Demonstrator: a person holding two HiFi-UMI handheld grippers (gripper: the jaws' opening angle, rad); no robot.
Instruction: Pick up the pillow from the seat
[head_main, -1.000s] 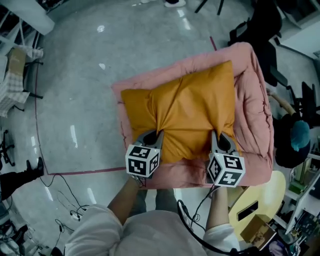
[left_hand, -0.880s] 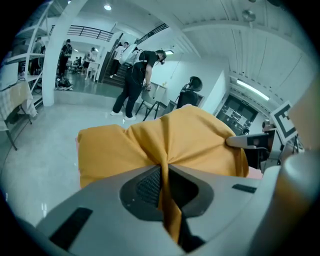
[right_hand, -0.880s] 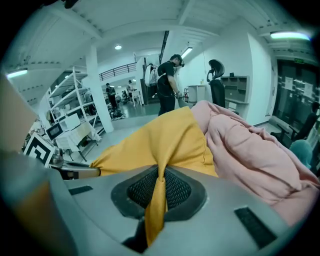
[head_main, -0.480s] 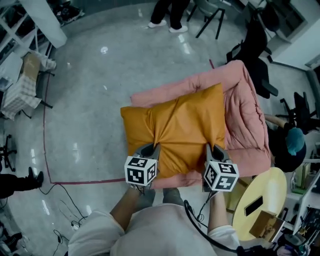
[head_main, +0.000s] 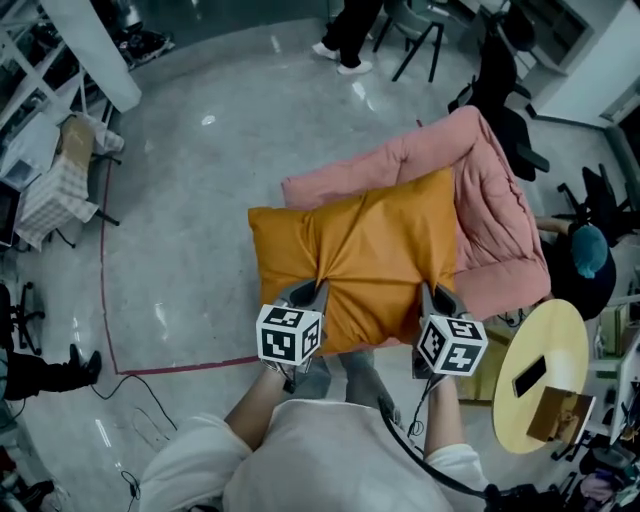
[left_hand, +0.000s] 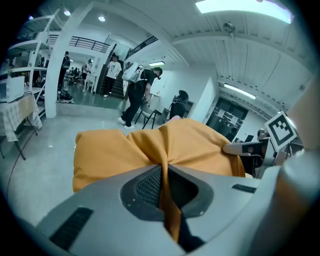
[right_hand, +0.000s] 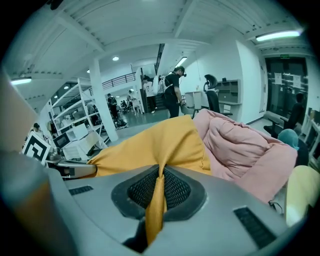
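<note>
An orange pillow (head_main: 355, 255) hangs in the air over the front of a pink padded seat (head_main: 497, 215), held by its near edge. My left gripper (head_main: 313, 293) is shut on a pinched fold at the pillow's near left side. At the near right side my right gripper (head_main: 432, 294) is shut on another fold. In the left gripper view the orange pillow (left_hand: 120, 150) fills the middle, with cloth caught between the jaws of the left gripper (left_hand: 164, 182). The right gripper view shows the same pillow (right_hand: 160, 142), the right gripper (right_hand: 159, 187) pinching it, and the pink seat (right_hand: 240, 142) to the right.
A round yellow side table (head_main: 540, 375) with a phone and a box stands at the right. A person in a teal cap (head_main: 588, 262) sits beyond the seat. Red tape (head_main: 105, 290) marks the grey floor, cables (head_main: 140, 400) trail at the left, and shelving (head_main: 30, 60) lines the far left.
Both grippers have lifted the pillow off the seat and drawn it toward me. It has slid off the pink cushion, more of which now shows at the right.
</note>
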